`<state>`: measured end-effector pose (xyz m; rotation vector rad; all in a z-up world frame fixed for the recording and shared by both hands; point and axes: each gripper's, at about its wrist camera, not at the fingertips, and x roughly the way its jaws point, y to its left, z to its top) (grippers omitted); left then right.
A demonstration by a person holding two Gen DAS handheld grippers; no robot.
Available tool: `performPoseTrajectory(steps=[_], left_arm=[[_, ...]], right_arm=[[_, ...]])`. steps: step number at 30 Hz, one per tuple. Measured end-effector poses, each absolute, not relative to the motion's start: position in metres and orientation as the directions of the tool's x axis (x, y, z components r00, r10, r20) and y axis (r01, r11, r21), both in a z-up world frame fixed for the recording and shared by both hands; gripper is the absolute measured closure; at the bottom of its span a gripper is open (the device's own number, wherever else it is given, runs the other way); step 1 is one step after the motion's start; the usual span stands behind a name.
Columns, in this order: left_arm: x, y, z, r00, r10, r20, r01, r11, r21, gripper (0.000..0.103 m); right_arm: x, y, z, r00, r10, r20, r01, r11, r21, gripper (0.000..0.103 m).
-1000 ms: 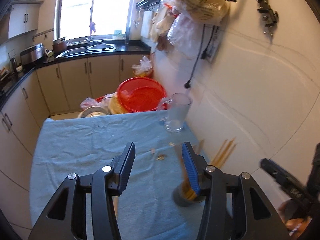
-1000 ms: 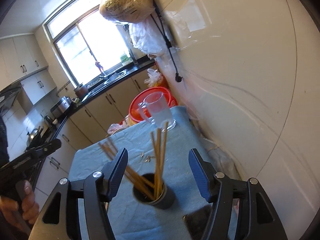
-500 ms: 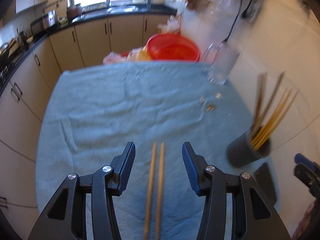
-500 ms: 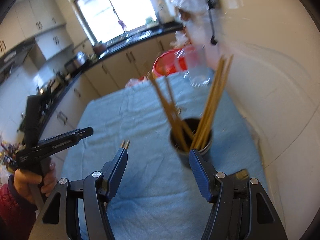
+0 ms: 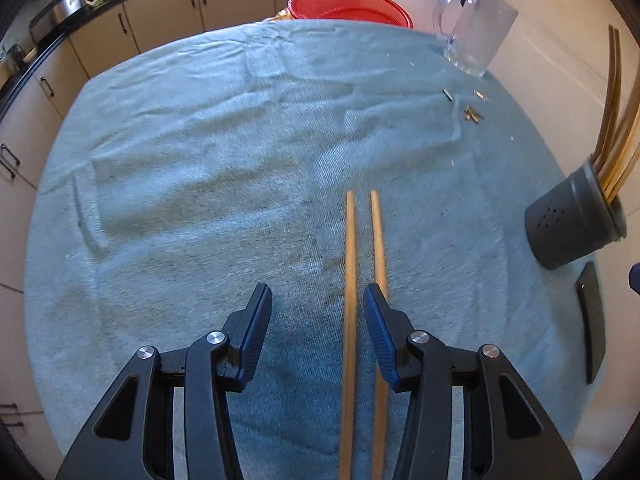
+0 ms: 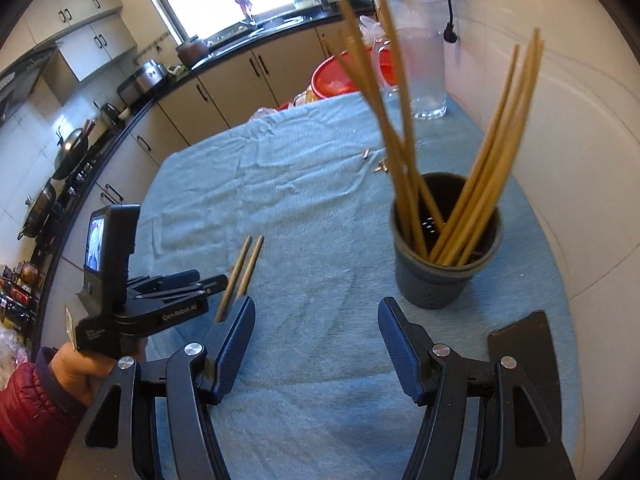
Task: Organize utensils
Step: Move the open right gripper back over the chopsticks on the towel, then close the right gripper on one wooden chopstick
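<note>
Two wooden chopsticks (image 5: 350, 280) lie side by side on the blue towel (image 5: 200, 160). My left gripper (image 5: 316, 298) hangs open just over them: one stick runs between the fingers, the other passes under the right finger, and neither pad presses on them. In the right wrist view the same pair (image 6: 244, 268) shows beside the left gripper (image 6: 200, 284), which a hand (image 6: 80, 368) holds. A dark grey holder (image 6: 444, 264) with several chopsticks (image 6: 480, 168) stands ahead and right of my open, empty right gripper (image 6: 316, 308). In the left wrist view the holder (image 5: 572, 224) stands at the right edge.
A glass mug (image 5: 476, 28) stands at the towel's far right, with small scraps (image 5: 472, 114) near it. A red basin (image 5: 348, 4) sits beyond the far edge. A flat black object (image 5: 592, 320) lies near the holder. The wall runs along the right; kitchen cabinets (image 6: 224, 92) lie behind.
Both grippers have dropped and tipped down toward the table. The lying chopsticks came into the left view and now sit at its fingers. The holder has drawn nearer to the right gripper.
</note>
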<state>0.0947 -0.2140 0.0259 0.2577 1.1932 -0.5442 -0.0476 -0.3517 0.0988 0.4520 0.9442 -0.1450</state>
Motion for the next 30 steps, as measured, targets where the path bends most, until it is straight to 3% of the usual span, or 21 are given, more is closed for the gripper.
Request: performPoseTrajectory(steps=[7, 14, 22, 25, 30], left_arm=[[0.099, -0.217, 0.017, 0.286, -0.259, -0.923, 0.564, 0.824, -0.056, 0.061], [0.107, -0.184, 0.019, 0.305, -0.259, -0.917, 0.517, 0.853, -0.069, 0.091], [0.101, -0.139, 0.02, 0.299, -0.26, -0.918, 0.449, 0.887, -0.105, 0.093], [0.101, -0.127, 0.02, 0.301, -0.259, -0.918, 0.421, 0.9, -0.116, 0.093], [0.106, -0.116, 0.02, 0.296, -0.257, -0.92, 0.397, 0.909, -0.126, 0.093]], right_arm=[[-0.023, -0.337, 0.086, 0.555, 0.081, -0.828, 0.321, 0.897, 0.303, 0.035], [0.013, -0.319, 0.069, 0.519, 0.113, -0.847, 0.294, 0.907, 0.301, 0.035], [0.057, -0.286, 0.032, 0.445, 0.176, -0.878, 0.255, 0.915, 0.312, 0.035], [0.071, -0.275, 0.02, 0.419, 0.168, -0.892, 0.249, 0.924, 0.291, 0.039], [0.091, -0.262, 0.006, 0.374, 0.143, -0.917, 0.25, 0.936, 0.248, 0.064]])
